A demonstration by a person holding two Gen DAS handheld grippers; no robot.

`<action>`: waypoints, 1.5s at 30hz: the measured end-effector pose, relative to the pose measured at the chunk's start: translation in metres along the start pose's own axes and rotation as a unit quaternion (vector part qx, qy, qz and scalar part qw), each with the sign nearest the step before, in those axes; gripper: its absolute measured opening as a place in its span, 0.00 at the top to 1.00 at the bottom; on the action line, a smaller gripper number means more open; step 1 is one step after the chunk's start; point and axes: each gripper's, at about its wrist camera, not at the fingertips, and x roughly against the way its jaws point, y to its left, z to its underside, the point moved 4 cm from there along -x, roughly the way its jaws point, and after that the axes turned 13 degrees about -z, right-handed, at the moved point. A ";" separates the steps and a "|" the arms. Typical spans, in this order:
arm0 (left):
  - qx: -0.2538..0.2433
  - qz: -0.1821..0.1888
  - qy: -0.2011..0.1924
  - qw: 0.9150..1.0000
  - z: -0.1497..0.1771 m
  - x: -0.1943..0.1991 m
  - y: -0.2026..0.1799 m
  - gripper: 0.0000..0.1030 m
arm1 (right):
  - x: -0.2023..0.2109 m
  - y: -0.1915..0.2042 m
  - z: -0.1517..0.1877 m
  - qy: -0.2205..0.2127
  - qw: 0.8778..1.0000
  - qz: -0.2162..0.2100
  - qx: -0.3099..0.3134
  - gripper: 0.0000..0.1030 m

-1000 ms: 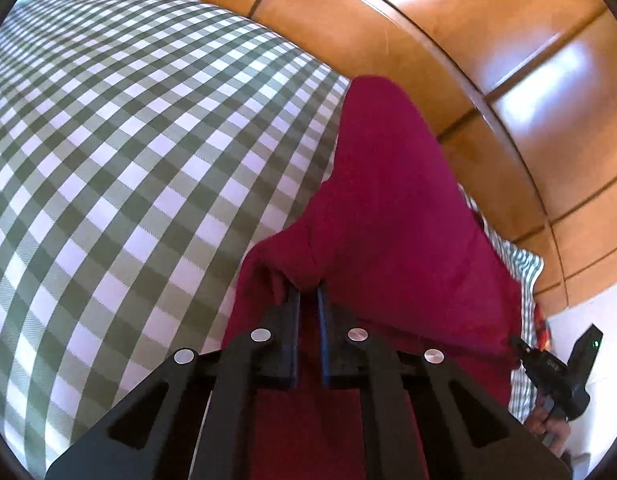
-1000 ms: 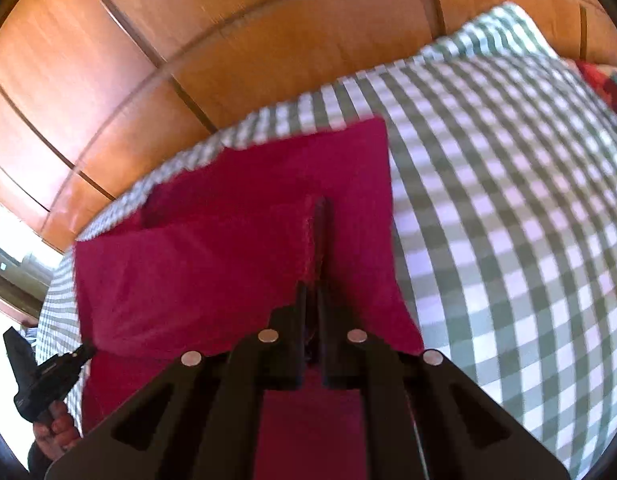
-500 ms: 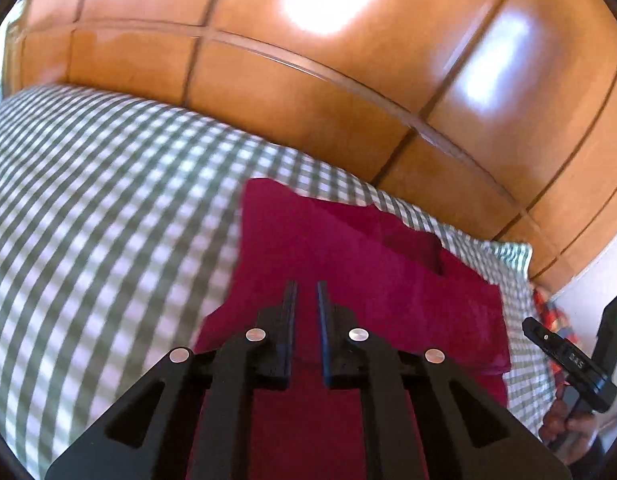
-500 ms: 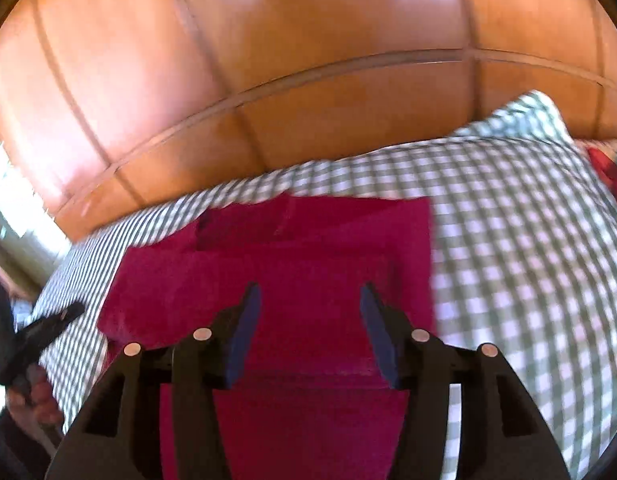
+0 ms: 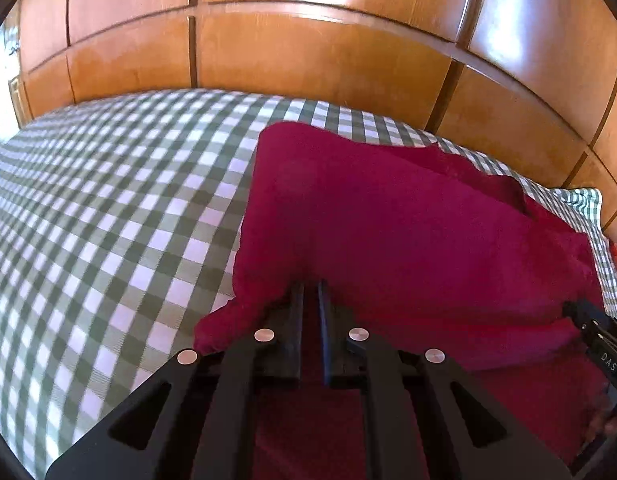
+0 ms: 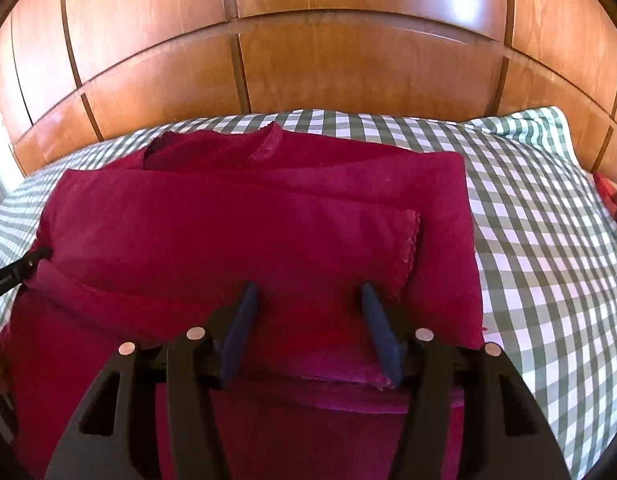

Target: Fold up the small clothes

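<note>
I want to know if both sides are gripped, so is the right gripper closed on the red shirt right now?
No, the right gripper has its fingers spread wide apart above the red shirt, with nothing pinched between them.

2 low, close wrist views toward the headboard [image 5: 308, 60], sharing the red garment [image 6: 248, 220]

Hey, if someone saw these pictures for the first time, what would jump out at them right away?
The deep red garment, partly folded, lies across the green-and-white checked bedcover and fills the middle of both views. Behind the bed stands a glossy wooden panelled wall. The left gripper has its jaws nearly together with a raised fold of the red cloth over their tips, while the right gripper hangs with jaws wide apart over the garment's near edge.
</note>
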 end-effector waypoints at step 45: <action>-0.020 -0.027 -0.023 0.999 0.020 0.028 0.016 0.58 | 0.009 0.023 0.012 0.016 1.000 0.014 0.015 0.15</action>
